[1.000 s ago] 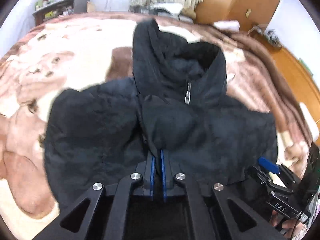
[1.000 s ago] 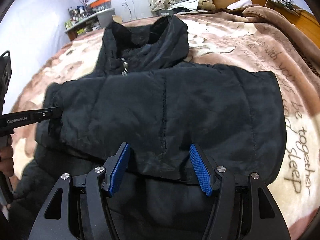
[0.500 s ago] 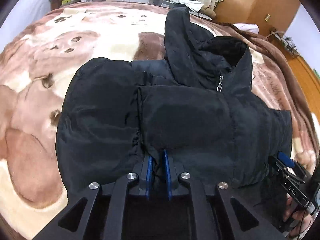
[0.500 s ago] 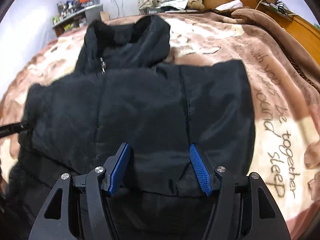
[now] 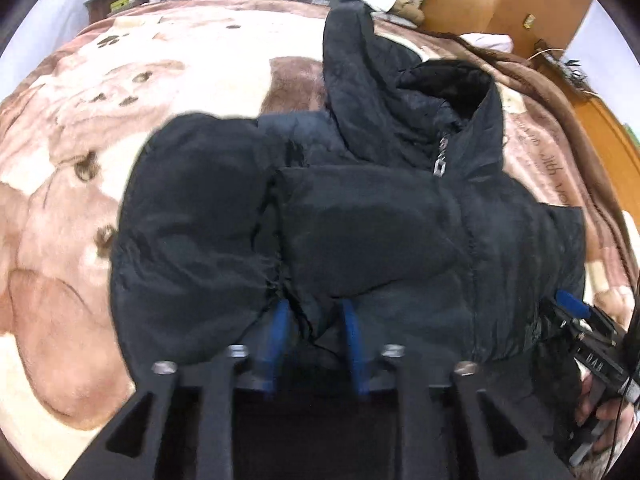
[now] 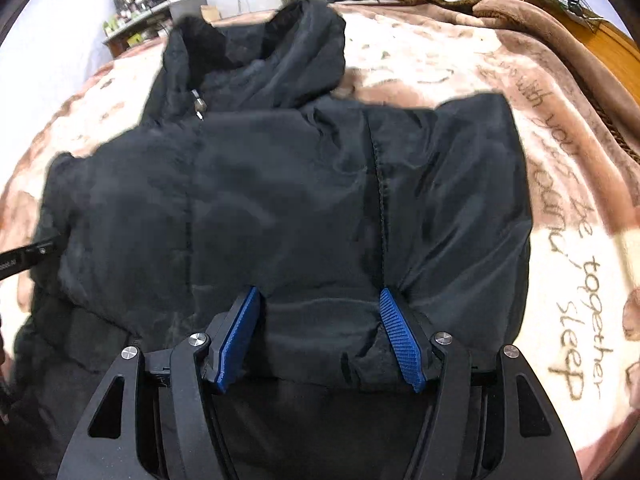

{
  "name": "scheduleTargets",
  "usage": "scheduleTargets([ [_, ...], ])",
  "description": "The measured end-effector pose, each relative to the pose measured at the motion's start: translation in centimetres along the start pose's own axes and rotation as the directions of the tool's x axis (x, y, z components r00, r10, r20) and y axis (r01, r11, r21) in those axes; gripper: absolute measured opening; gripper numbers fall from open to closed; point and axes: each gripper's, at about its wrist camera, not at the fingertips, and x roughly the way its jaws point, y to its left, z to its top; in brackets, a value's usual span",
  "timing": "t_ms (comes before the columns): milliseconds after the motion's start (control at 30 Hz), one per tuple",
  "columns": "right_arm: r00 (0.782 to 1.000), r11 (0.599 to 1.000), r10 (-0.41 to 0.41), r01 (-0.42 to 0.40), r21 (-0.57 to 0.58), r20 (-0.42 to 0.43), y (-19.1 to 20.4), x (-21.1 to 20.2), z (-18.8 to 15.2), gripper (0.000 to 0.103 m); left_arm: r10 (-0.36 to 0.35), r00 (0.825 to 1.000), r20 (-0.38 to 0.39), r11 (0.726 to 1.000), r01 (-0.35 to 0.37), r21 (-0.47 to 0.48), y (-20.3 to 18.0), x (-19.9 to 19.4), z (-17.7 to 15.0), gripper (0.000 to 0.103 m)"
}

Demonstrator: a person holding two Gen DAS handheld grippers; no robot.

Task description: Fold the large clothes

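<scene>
A black padded hooded jacket [image 5: 360, 232] lies on the bed, its lower part folded up over the chest, hood and zipper pull [image 5: 439, 166] toward the far side. It also fills the right wrist view [image 6: 320, 208]. My left gripper [image 5: 314, 320] is open, its blue pads on either side of a bunched fold of the jacket's near edge. My right gripper [image 6: 320, 300] is open wide over the folded hem, pads resting against the fabric. The right gripper also shows at the right edge of the left wrist view [image 5: 576, 312].
The jacket lies on a brown and cream blanket [image 6: 568, 184] with lettering. A wooden cabinet [image 5: 504, 4] and a cluttered shelf [image 6: 152, 12] stand behind the bed. A wooden ledge with cables [image 6: 592, 12] runs along the right side.
My left gripper has opened and let go of the jacket fold it pinched. The folded layer has moved forward and settled over the chest. The right gripper stays open.
</scene>
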Motion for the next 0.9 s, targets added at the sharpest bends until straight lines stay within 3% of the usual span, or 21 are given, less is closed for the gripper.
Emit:
scheduleTargets([
  [67, 0.998, 0.998, 0.048, -0.049, 0.028, 0.033, -0.6, -1.2, 0.6, 0.063, -0.039, 0.999, 0.026, 0.999, 0.04, -0.005, 0.7, -1.6, 0.5, 0.071],
  [167, 0.99, 0.991, 0.11, -0.116, 0.072, 0.089, -1.4, -3.0, 2.3, 0.063, -0.083, 0.995, 0.062, 0.996, 0.084, -0.023, 1.7, -3.7, 2.1, 0.075],
  [267, 0.984, 0.985, 0.132, -0.144, 0.093, 0.122, -1.7, -3.7, 4.7, 0.063, -0.084, 0.993, 0.084, 0.996, 0.086, -0.02, 2.0, -5.0, 4.8, 0.087],
  [367, 0.983, 0.982, 0.13, -0.146, 0.124, 0.13, -2.1, -3.1, 7.6, 0.065, -0.116, 0.989, 0.089, 0.993, 0.118, -0.019, 2.0, -5.0, 8.1, 0.087],
  [467, 0.984, 0.978, 0.125, -0.144, 0.152, 0.129, -2.9, -2.0, 10.2, 0.069, -0.083, 0.992, 0.096, 0.996, 0.084, -0.006, 1.5, -4.4, 11.3, 0.087],
  [600, 0.982, 0.971, 0.126, -0.15, 0.184, 0.139, -3.5, 0.0, 13.6, 0.073, -0.133, 0.988, 0.077, 0.989, 0.138, -0.056, 1.3, -2.0, 14.9, 0.087],
  [800, 0.985, 0.964, 0.125, -0.149, 0.221, 0.121, -3.8, 4.0, 17.8, 0.076, -0.117, 0.993, 0.004, 0.991, 0.117, -0.058, 0.3, 3.2, 18.0, 0.087],
  [900, 0.986, 0.959, 0.121, -0.146, 0.241, 0.115, -4.1, 6.0, 19.1, 0.076, -0.123, 0.992, 0.011, 0.989, 0.124, -0.08, 0.2, 5.5, 18.7, 0.087],
])
